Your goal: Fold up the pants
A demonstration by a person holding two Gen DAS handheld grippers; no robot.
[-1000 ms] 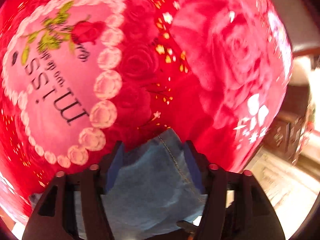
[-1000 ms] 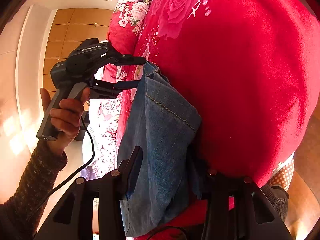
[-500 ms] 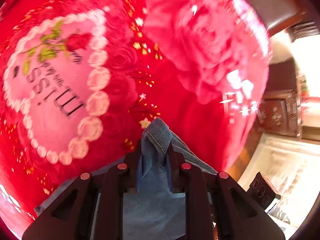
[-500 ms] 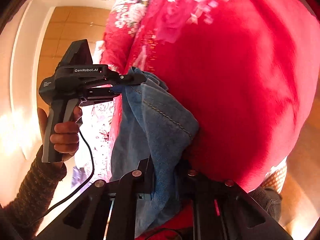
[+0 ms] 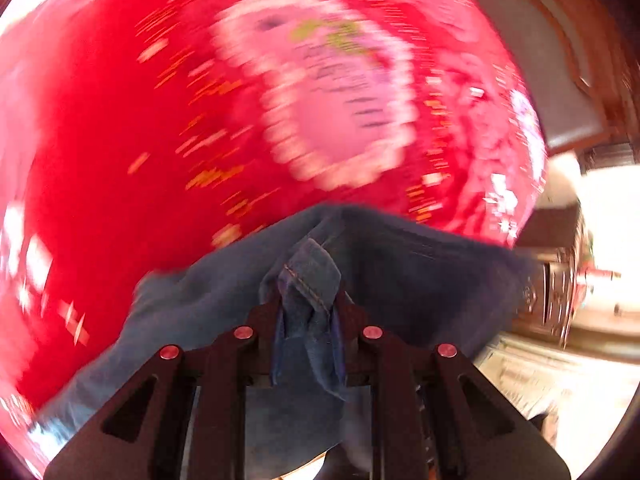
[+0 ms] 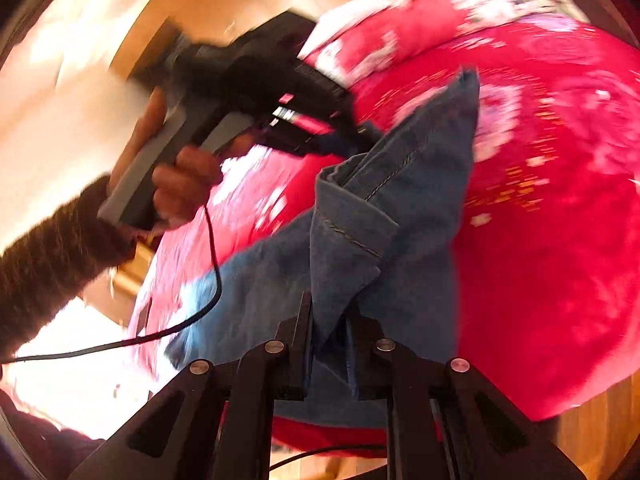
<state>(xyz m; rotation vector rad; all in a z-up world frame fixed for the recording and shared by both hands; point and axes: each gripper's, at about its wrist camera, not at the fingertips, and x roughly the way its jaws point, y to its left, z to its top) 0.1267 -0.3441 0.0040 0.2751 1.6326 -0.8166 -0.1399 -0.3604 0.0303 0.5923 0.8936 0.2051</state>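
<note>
I have both tongs clamped on the pants (image 5: 400, 272): left tongs (image 5: 308, 304), right tongs (image 6: 330, 320); red blanket (image 5: 100, 140) at 12 o'clock.

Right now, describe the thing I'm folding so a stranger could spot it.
Find the big red floral blanket over the bed. On it lie blue denim pants, the only blue cloth there, with tan stitching along the hem, pinched at two corners.

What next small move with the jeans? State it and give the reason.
Probably carry the pinched hem on across, over the rest of the jeans. The left gripper and right gripper each clamp a bunch of denim, and the cloth hangs lifted above the red blanket, so the fold is only half made.
</note>
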